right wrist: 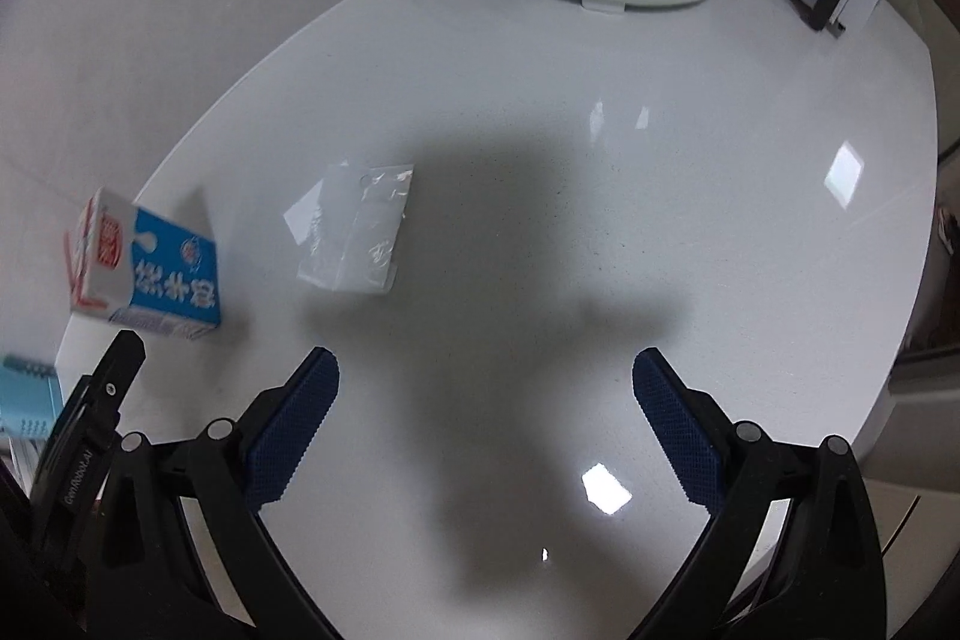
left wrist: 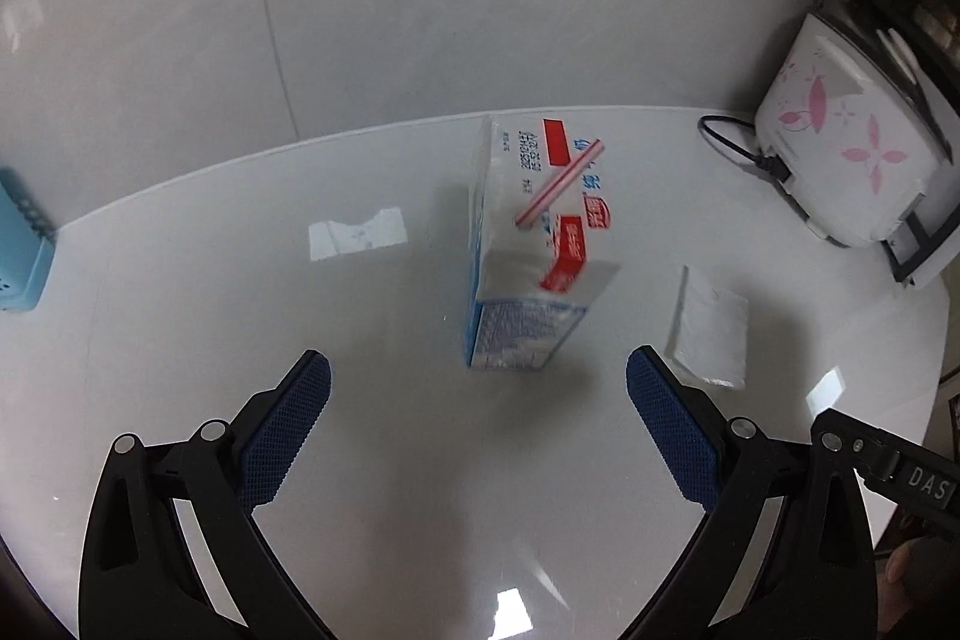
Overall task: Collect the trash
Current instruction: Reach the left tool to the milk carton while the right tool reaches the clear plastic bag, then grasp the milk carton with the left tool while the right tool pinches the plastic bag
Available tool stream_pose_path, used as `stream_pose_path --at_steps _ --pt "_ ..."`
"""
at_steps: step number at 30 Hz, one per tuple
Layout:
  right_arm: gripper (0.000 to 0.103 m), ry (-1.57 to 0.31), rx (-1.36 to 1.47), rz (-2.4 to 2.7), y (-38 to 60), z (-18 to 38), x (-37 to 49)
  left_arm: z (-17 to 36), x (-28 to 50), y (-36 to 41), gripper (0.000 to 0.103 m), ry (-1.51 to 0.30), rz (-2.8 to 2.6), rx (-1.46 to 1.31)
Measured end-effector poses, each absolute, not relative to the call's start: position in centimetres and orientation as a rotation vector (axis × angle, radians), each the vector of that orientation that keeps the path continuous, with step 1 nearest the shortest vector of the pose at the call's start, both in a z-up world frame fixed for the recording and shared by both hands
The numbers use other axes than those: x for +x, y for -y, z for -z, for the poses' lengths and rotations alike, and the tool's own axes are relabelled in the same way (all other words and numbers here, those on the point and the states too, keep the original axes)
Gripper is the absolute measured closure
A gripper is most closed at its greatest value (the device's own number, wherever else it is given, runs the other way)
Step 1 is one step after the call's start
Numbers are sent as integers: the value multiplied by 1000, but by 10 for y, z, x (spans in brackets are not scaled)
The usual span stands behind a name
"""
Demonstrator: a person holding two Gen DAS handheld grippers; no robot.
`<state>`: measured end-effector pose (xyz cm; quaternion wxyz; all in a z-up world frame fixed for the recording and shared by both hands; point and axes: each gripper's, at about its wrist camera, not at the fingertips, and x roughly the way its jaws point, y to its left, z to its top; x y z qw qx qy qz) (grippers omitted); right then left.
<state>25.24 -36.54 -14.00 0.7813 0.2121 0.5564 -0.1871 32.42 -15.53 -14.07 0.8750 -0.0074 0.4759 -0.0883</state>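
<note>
From the left wrist, our left gripper (left wrist: 478, 379), jaws apart, faces the upright milk carton (left wrist: 528, 250) just ahead on the white table (left wrist: 180, 280), while from the right wrist our right gripper (right wrist: 486, 376), also apart, sees it far left, farther off.

Glossy white tabletop (right wrist: 600, 232) mirrors ceiling lights, crinkled clear plastic wrapper (right wrist: 354, 235) shines, blue-and-white printed paper carton (left wrist: 528, 268) looks smooth, both grippers' blue finger pads (left wrist: 288, 430) show rough knurled texture.
</note>
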Motion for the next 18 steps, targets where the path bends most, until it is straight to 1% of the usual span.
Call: stream_pose_path --at_steps 9,12,15,16,18 --pt "9 -1280 567 431 379 165 302 156 361 176 6 -990 156 15" --pt "10 -1307 576 436 377 172 320 158 369 185 6 -983 160 33" --pt "12 -1336 586 447 374 180 335 165 377 193 11 -994 166 50" --pt "13 -1343 592 448 373 182 339 166 379 194 16 -997 169 48" --pt "14 -1354 594 446 367 186 346 168 382 194 21 -995 171 46"
